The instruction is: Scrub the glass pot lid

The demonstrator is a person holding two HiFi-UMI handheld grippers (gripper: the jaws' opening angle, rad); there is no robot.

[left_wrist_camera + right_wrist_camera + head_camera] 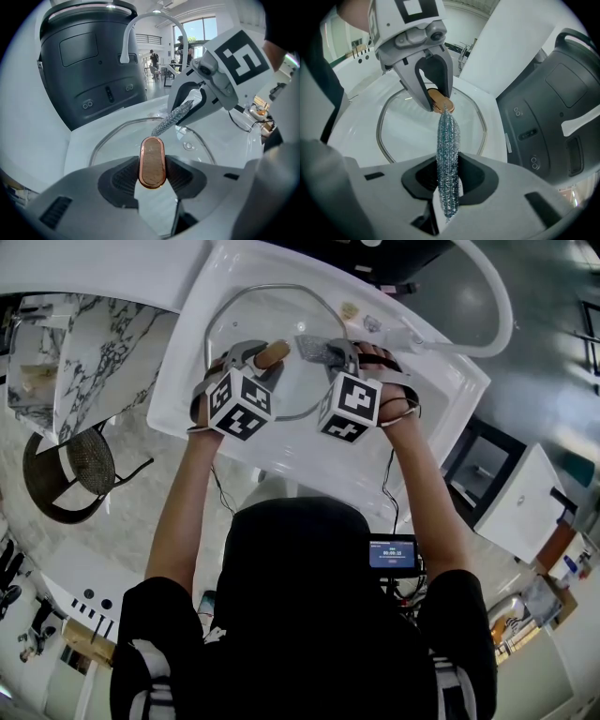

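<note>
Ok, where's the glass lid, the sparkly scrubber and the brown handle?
glass pot lid [277, 320]: head view, on the clear glass near its far rim.
sparkly scrubber [447, 159]: right gripper view, on the middle of its mesh.
brown handle [152, 162]: left gripper view, on its flat wooden face.

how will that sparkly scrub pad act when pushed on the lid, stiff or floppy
The scrub pad is probably soft and bendy: thin glittery mesh pinched flat in the right hand-held gripper. Likely light, and its rough weave should grip rather than slide on the glass lid.
</note>
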